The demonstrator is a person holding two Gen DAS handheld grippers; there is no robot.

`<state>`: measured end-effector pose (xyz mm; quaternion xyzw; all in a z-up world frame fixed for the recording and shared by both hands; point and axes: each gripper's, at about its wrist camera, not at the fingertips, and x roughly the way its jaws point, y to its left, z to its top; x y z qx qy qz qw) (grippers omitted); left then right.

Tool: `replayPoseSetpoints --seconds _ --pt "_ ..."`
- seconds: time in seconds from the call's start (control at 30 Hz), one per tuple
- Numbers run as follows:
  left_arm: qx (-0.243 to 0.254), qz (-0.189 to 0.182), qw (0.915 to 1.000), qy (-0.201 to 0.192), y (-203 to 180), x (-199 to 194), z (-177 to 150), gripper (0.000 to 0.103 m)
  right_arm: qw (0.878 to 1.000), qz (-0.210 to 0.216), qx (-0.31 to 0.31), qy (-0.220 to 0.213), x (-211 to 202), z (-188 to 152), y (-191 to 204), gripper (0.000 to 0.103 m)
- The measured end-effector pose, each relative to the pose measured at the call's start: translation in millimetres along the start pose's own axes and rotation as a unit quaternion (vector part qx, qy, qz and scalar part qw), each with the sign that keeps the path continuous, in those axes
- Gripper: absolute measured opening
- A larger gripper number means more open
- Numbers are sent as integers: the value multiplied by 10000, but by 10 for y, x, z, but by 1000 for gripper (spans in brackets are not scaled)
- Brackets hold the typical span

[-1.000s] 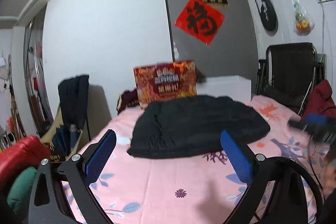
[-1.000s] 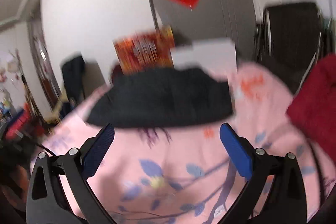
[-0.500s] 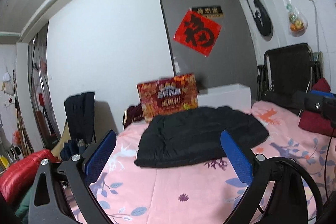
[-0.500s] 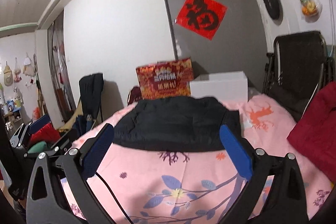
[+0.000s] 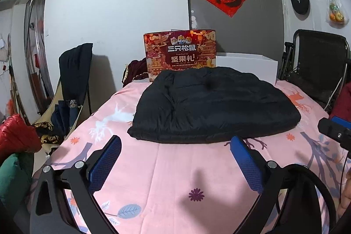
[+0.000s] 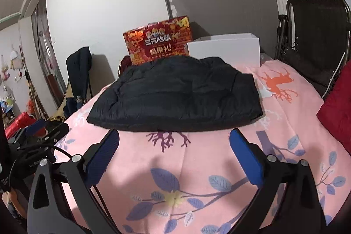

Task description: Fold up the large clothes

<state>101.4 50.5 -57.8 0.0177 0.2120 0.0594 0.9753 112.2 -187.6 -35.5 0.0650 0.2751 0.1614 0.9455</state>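
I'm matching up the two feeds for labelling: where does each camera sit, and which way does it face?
Left wrist: on the left gripper, open above the pink sheet, facing the folded black jacket; the right gripper's tip shows at the right edge.
Right wrist: on the right gripper, open, facing the jacket; the left gripper shows at left.
Shared: jacket, sheet, red box.

Both views tilted downward since half a second ago. More pink tabletop (image 5: 175,168) is seen under the left tool (image 5: 175,159); the black folded jacket (image 5: 215,104) is brought larger, closer. Right tool (image 6: 174,152) is advanced toward jacket's near edge. The right tool is shifted lower at 3 o'clock in the left view.
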Motion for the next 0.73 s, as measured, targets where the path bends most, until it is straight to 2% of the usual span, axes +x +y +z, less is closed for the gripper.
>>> replayPoseSetpoints --seconds 0.23,0.33,0.5,0.73 --pt "150 -325 9993 126 -128 -106 38 100 9997 176 -178 -42 -113 -22 105 98" --pt "122 -181 9998 9 -146 -162 46 100 9995 150 -257 -88 -164 -18 151 98" --pt "142 -205 9997 21 -148 -198 66 100 9995 149 -220 -149 -234 3 143 98" --pt "246 -30 9997 -91 -198 -279 75 100 9994 145 -258 -197 -279 10 144 98"
